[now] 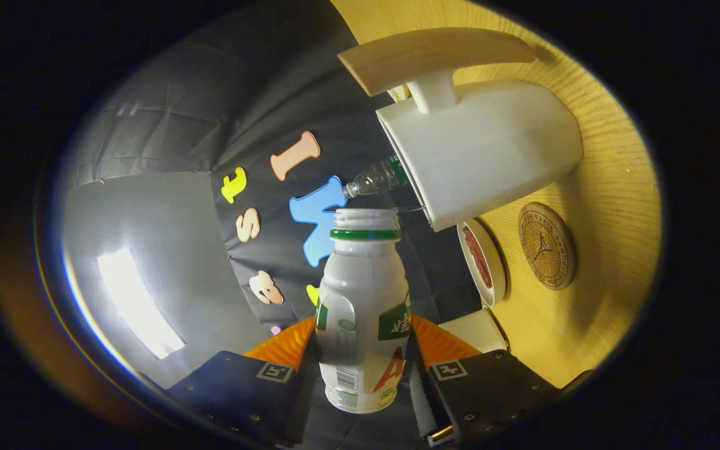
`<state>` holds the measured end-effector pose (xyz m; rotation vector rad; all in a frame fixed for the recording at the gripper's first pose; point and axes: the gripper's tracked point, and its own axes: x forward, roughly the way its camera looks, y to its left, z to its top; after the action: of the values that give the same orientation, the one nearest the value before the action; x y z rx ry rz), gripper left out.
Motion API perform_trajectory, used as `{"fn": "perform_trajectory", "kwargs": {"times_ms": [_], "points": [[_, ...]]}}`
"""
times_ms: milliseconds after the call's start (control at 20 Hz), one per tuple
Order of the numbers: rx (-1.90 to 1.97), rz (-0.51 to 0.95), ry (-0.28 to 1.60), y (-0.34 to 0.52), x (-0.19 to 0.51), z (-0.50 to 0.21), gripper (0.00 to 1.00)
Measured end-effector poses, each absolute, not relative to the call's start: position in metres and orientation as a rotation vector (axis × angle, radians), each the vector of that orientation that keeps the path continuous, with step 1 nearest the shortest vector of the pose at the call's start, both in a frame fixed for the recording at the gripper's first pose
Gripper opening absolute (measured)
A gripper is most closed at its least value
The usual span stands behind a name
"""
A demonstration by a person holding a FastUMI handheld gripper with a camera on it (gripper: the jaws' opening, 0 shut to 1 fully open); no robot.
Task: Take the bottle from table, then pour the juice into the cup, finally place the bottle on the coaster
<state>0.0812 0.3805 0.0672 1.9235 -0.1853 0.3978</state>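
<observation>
My gripper [363,340] is shut on a small white plastic bottle [363,312] with a green neck ring and a printed label, one finger pressing on each side of its lower body. The bottle has no cap, and its open mouth sits right beside the rim of a white cup [491,150] with a wooden handle [429,56]. The whole view is rolled sideways, so the wooden table [610,187] rises along one side and the cup appears lying over. A round cork coaster [546,245] lies on the table just past the cup's base side.
A small white dish [491,275] with something red in it stands between the cup and the coaster. A clear plastic bottle [375,178] shows behind the cup's rim. A white box [472,330] sits close to one finger. A bright ceiling light [138,303] is opposite the table.
</observation>
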Motion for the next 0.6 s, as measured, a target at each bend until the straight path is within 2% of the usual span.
{"fn": "perform_trajectory", "kwargs": {"times_ms": [600], "points": [[1.933, 0.391, -0.202, 0.3792, 0.0804, 0.0675, 0.65]]}}
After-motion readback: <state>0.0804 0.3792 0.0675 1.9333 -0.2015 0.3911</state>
